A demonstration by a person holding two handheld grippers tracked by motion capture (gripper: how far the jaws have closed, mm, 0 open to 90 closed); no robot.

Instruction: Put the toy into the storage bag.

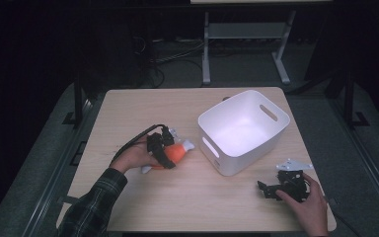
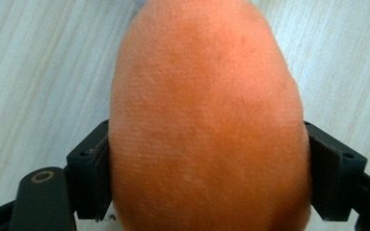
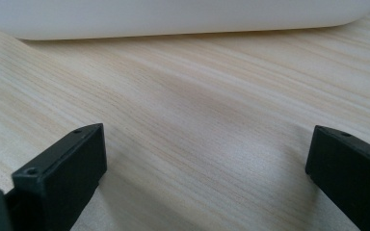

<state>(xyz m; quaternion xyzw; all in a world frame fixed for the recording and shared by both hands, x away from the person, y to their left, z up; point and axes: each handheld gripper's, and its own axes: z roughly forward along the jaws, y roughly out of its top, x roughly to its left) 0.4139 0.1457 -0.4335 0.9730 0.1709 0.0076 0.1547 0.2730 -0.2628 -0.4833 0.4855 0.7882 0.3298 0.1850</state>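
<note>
The left tool [image 1: 170, 150] lay low over the desk [image 1: 143, 106] at about 9 o'clock from the white bin [image 1: 244, 131]; the left hand [image 1: 135, 157] gripped it from behind, with the forearm in a plaid sleeve [image 1: 91, 207] entering from 7 o'clock and the tool pointing toward 3 o'clock; a black cable [image 1: 131, 143] looped back from the tool over the hand. In the left gripper view the two black jaws stood wide, one at each flank of the orange plush toy [image 2: 207, 120]; the pads [image 2: 101, 178] sat against the fabric on both sides, so the tool was clamped on the toy; the toy rested on the desk [image 2: 33, 72] beneath it. In the high view the orange plush toy [image 1: 177, 153] lay on the desk just beside the bin's near-left wall, at the tip of the left tool, with pale parts showing at its ends.

The right tool [image 1: 271, 190] rested on the desk at 5 o'clock from the bin; the right hand [image 1: 308, 202] held it from 4 o'clock, and it pointed toward 9 o'clock; the grey three-cornered plate [image 1: 292, 165] sat on top. In the right gripper view the jaws stood well apart with bare desk [image 3: 197, 120] between them and the white bin [image 3: 173, 17] wall ahead at 12 o'clock; nothing was held.

No brand, label or legible writing could be made out on the toy, the bin or either tool.
</note>
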